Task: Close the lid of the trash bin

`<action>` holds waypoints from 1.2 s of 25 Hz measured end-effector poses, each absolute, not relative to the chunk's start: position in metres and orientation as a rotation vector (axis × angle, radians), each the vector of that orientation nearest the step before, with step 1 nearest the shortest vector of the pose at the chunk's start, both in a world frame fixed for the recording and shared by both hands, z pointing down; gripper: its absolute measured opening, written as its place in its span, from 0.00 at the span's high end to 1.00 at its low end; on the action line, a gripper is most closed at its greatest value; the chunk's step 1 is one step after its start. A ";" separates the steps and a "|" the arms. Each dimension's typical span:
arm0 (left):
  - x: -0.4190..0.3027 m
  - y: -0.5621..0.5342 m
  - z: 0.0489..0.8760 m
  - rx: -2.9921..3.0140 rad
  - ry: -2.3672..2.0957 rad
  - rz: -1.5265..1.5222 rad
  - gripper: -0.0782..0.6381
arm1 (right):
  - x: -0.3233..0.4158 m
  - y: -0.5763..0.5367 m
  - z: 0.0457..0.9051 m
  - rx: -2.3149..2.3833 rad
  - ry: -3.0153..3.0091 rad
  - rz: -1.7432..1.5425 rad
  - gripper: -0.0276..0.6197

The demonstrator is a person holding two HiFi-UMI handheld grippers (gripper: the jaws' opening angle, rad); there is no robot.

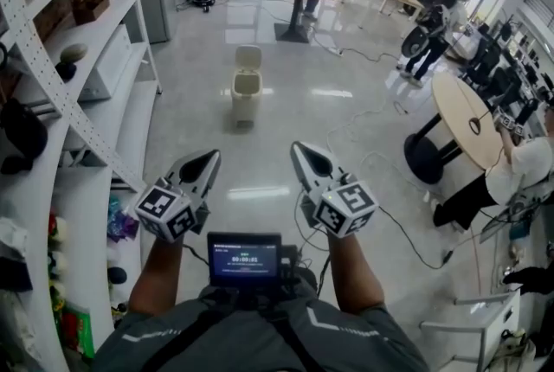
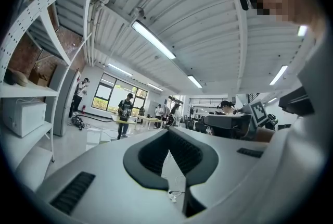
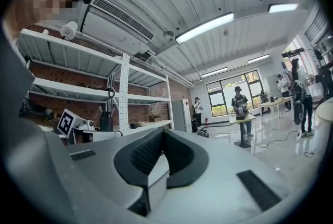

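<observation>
Trash bin: (image 1: 246, 95) stands on the floor (image 1: 346, 128) well ahead of the person and well apart from both grippers, with its lid (image 1: 248, 57) tipped up and back.
Left gripper: (image 2: 169, 132) jaws closed tip to tip with nothing between them, held low and pointing forward.
Right gripper: (image 3: 163, 132) likewise closed and empty, just beside the left one.
Step in hand: the approach, by my reading, as nothing touches the bin yet.
Path: open floor leads straight to the bin, with the shelving (image 1: 95, 93) on the left.
Doing it well: closed tips should serve as a pusher. Hook one over the lid's top edge and bring it forward and down along the hinge arc.
Risk: the bin looks light, so a sideways shove could slide or tip it. The other gripper could steady its body.
</observation>
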State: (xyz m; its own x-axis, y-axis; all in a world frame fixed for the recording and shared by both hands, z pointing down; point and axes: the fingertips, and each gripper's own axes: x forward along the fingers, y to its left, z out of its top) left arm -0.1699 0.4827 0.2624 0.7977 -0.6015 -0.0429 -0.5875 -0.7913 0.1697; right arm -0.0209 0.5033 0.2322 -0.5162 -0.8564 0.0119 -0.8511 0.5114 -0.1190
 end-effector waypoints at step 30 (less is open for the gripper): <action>-0.125 0.343 0.243 2.839 -1.084 -0.084 0.89 | 0.025 0.345 0.224 -1.412 2.711 -0.164 0.94</action>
State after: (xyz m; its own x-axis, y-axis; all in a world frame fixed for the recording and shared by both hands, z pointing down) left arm -0.1249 0.3431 0.2433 0.7447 -0.6672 -0.0151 -0.6616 -0.7411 0.1143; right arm 0.0246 0.3452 0.2238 -0.5720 -0.8200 -0.0218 -0.8114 0.5694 -0.1318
